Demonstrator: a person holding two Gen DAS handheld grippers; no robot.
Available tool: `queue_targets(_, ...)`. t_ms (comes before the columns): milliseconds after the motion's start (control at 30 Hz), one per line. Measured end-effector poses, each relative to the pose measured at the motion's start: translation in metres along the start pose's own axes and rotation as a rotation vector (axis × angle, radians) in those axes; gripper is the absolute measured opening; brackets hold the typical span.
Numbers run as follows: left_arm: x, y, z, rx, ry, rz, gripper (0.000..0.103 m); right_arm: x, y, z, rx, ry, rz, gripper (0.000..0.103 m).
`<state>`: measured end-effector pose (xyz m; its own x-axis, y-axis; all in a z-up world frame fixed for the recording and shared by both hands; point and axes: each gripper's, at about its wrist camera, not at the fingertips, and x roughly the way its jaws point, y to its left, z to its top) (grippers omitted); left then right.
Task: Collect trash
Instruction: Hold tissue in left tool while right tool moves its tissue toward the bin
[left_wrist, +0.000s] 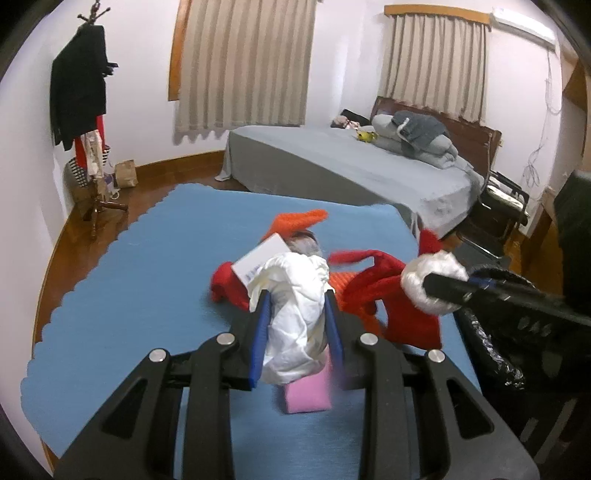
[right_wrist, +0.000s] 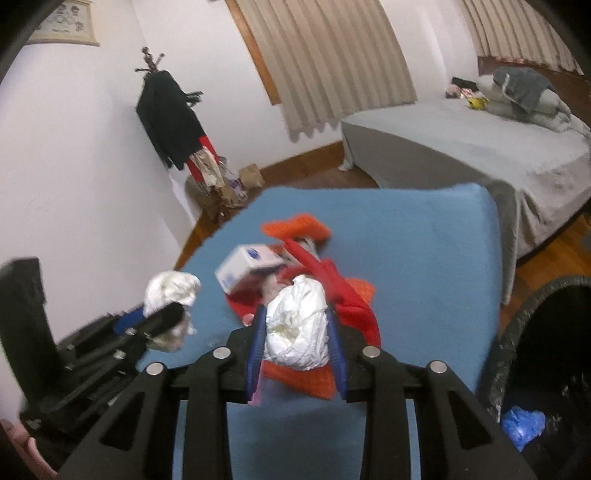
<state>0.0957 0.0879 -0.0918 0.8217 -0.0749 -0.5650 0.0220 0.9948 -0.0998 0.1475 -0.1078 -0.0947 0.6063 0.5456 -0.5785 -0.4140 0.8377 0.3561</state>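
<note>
Bin (right_wrist: 532, 332): standing right of bench (right_wrist: 424, 258), holding blue plastic scrap (right_wrist: 522, 424).
Left claw (left_wrist: 295, 306): clamping white paper wad (left_wrist: 295, 332) above bench.
Right claw (right_wrist: 295, 325): gripping second white wad (right_wrist: 299, 325).

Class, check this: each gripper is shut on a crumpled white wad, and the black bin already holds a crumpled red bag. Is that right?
One detail is wrong: the bag in the black bin is blue, as the right wrist view shows. Each gripper does hold a white wad.
</note>
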Motion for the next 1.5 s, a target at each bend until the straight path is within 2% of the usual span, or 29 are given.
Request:
queue_targets(233, 0.019, -0.008, -0.011, 0.021, 0.042, -0.001, 0.028, 0.034, -0.032, -0.022, 0.035, 0.055, -0.074, 0.031)
queue_targets(300, 0.023, -0.011, -0.011, 0.027, 0.05, 0.0, 0.028, 0.042, -0.038, -0.027, 0.045, 0.066, -0.089, 0.038)
queue_targets(433, 0.03, -0.013, -0.012, 0.036, 0.064, -0.006, 0.028, 0.047, -0.041, -0.032, 0.044, 0.078, -0.101, 0.042)
queue_targets(467, 0.032, -0.013, -0.012, 0.037, 0.067, -0.008, 0.028, 0.048, -0.042, -0.034, 0.043, 0.081, -0.104, 0.047)
queue_targets(567, 0.036, -0.015, -0.016, 0.033, 0.075, -0.011, 0.028, 0.047, -0.044, -0.037, 0.041, 0.095, -0.125, 0.056)
queue_targets(667, 0.039, -0.015, -0.018, 0.033, 0.081, -0.014, 0.028, 0.039, -0.042, -0.041, 0.02, 0.096, -0.153, 0.058)
queue_targets(800, 0.039, -0.014, -0.017, 0.031, 0.081, -0.017, 0.028, 0.011, -0.031, -0.045, -0.026, 0.048, -0.188, 0.062)
queue_targets(933, 0.04, -0.015, -0.018, 0.03, 0.085, -0.014, 0.028, 0.006, -0.025, -0.047, -0.042, 0.058, -0.166, 0.061)
queue_targets(967, 0.04, -0.013, -0.019, 0.028, 0.086, -0.014, 0.028, 0.01, -0.023, -0.048, -0.044, 0.066, -0.166, 0.061)
queue_targets(1100, 0.038, -0.01, -0.022, 0.024, 0.086, -0.01, 0.028, 0.03, -0.023, -0.051, -0.03, 0.099, -0.159, 0.049)
queue_targets(1167, 0.036, -0.006, -0.024, 0.019, 0.084, -0.009, 0.028, 0.039, -0.025, -0.051, -0.024, 0.113, -0.174, 0.048)
queue_targets(1267, 0.035, -0.003, -0.022, 0.014, 0.081, -0.005, 0.028, 0.051, -0.027, -0.05, -0.04, 0.139, -0.21, 0.041)
queue_targets(1433, 0.035, -0.003, -0.021, 0.013, 0.079, -0.008, 0.028, 0.042, -0.025, -0.046, -0.066, 0.123, -0.193, 0.025)
queue_targets(1467, 0.034, -0.003, -0.02, 0.014, 0.077, -0.01, 0.028, 0.036, -0.024, -0.045, -0.057, 0.112, -0.176, 0.019)
queue_targets(1500, 0.032, -0.004, -0.019, 0.018, 0.073, -0.013, 0.028, 0.029, -0.024, -0.043, -0.046, 0.097, -0.156, 0.019)
